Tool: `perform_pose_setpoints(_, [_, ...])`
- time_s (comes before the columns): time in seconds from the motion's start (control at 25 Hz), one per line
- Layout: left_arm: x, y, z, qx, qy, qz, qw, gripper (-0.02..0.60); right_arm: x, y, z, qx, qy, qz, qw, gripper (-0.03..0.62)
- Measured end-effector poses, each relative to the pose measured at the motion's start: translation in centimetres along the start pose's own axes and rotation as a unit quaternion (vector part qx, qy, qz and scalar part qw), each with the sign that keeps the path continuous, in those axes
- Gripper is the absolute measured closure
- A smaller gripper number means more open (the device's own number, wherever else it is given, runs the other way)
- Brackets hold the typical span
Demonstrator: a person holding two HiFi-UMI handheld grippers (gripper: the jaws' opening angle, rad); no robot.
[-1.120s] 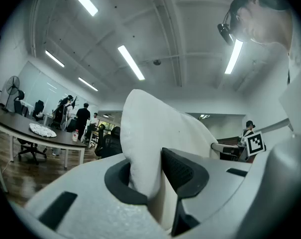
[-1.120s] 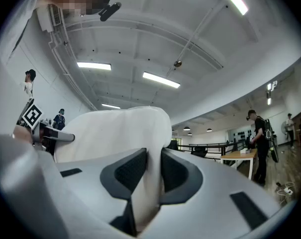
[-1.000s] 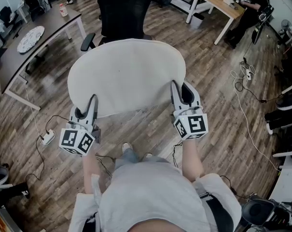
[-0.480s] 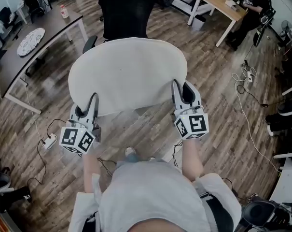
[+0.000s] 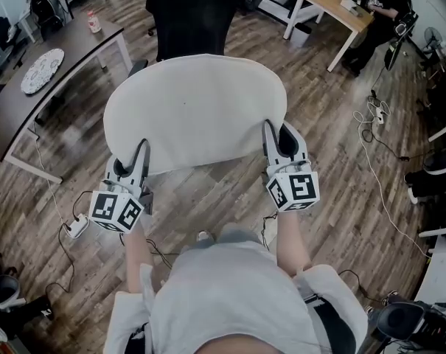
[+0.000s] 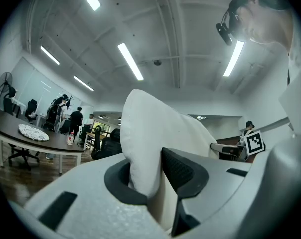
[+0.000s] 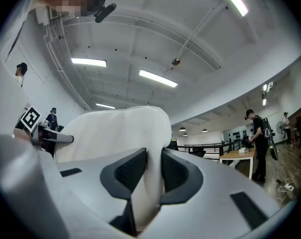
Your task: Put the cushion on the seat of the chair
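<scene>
White fabric fills the space between the two tools: the cushion (image 5: 197, 109) is a broad, rounded pad held up off the wood-plank floor (image 5: 340, 161), lying roughly flat as seen from the head view. The left hand-held gripper (image 5: 140, 155) is clamped on the cushion's near left edge. Its own view shows the dark pads pinching a fold of the white cloth, which rises from between the jaws of the left hand-held gripper (image 6: 150, 171). The right hand-held gripper (image 5: 279, 140) is clamped on the near right edge in the same way. In its view the cloth is squeezed thin between the two pads of the right hand-held gripper (image 7: 149, 172), and the cushion (image 7: 115, 128) spreads away to the left.

Beyond the cushion's far edge, straight ahead of both hand-held grippers, stands the black chair (image 5: 189, 17), its seat hidden under the cushion; one armrest (image 5: 138, 66) shows just past the far left rim. Well off to the left of the left hand-held gripper is a dark worktop (image 5: 16, 102) bearing a patterned plate (image 5: 44, 68) and a small bottle (image 5: 94, 23). Far ahead and to the right of the right hand-held gripper, a person in dark clothes (image 5: 385, 21) stands at a pale wooden worktop (image 5: 333, 2). A white power strip (image 5: 77, 227) lies on the floor just left of the left hand-held gripper.
</scene>
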State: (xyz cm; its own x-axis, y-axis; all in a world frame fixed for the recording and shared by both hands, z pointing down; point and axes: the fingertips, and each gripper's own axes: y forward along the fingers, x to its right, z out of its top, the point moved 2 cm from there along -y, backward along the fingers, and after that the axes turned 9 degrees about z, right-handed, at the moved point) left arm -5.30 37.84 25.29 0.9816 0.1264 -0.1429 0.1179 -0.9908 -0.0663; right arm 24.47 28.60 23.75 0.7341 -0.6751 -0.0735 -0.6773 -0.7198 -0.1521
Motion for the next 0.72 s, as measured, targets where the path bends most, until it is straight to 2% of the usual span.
perform_pose_setpoints(0.32, [-1.5,3.2,-1.5,-0.012,-0.015,-0.003,0.9998,0.494,1.6,2.8,-1.7,-0.015,0.008,-0.001,1.0,0.528])
perform_pose_setpoints(0.72, [-6.2,12.0,-1.3,-0.01,-0.007,0.013,0.9998,0.494,5.6,12.7,-3.7,-0.009,0.013,0.014,1.0,0.528])
